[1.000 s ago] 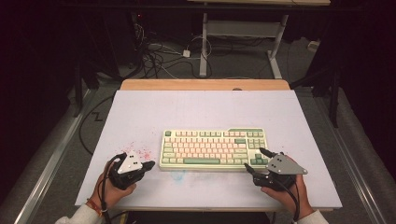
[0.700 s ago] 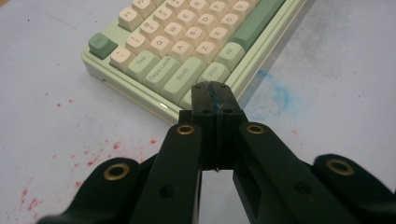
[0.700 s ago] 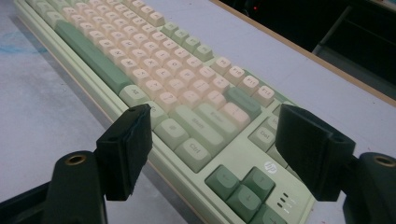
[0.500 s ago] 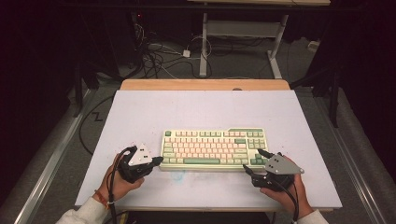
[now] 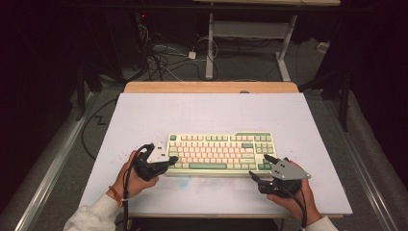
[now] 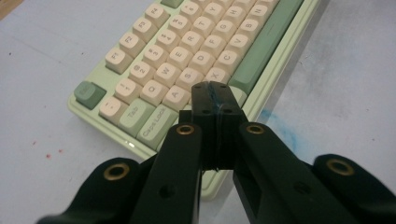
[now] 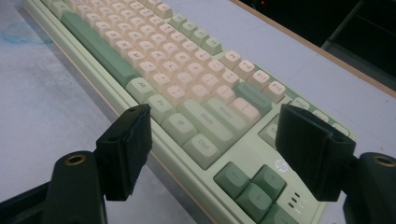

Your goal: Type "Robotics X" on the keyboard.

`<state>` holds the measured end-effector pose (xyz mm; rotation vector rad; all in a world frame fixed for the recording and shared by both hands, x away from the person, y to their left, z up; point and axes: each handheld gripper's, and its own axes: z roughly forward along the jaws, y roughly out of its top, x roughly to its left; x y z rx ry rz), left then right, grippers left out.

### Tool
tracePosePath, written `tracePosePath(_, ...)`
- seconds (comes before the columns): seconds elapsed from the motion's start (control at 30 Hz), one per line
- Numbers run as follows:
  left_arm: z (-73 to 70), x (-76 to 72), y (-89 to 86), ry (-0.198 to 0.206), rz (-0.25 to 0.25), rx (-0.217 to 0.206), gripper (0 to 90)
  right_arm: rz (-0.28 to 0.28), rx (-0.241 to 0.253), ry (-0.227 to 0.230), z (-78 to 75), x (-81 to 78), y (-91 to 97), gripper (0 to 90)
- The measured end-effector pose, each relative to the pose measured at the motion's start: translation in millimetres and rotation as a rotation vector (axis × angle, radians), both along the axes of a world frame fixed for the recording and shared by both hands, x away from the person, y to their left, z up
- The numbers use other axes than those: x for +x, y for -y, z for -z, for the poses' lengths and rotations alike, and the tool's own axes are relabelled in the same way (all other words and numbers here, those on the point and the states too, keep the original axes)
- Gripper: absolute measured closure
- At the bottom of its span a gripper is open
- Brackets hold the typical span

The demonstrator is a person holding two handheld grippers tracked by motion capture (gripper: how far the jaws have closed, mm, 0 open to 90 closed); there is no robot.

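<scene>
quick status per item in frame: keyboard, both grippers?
keyboard: flat on the table, keys up, nothing clamped on it.
left gripper: jaws shut with nothing between them, tips over the keyboard's near left corner by the Z key.
right gripper: jaws open, straddling the keyboard's near right corner around the Ctrl and arrow keys; contact can't be told.

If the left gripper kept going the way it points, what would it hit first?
The keyboard: the shut left gripper aims at its lower-left keys, seemingly near Z and Shift; whether it already touches is unclear.

white tabletop [image 5: 202,115], floor cables [image 5: 163,57], desk frame [image 5: 250,33]
</scene>
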<state>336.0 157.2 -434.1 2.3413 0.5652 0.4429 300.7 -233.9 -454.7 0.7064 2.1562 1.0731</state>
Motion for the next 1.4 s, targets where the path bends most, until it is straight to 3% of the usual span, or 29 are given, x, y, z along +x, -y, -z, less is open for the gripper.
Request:
tracePosePath(0.33,2.8,13.5,28.5,-0.011,0.066,0.043,87.6,-0.004,-0.009,-0.009,1.5,0.5,-1.4,27.5)
tracePosePath(0.8,12.6,31.5,55.6,-0.033,0.095,0.071,87.6,-0.020,-0.028,-0.022,4.3,1.2,-2.8,27.6)
tracePosePath(1.4,16.5,36.6,59.6,-0.041,0.094,0.083,87.6,-0.038,-0.052,-0.024,5.6,0.8,-4.7,27.8)
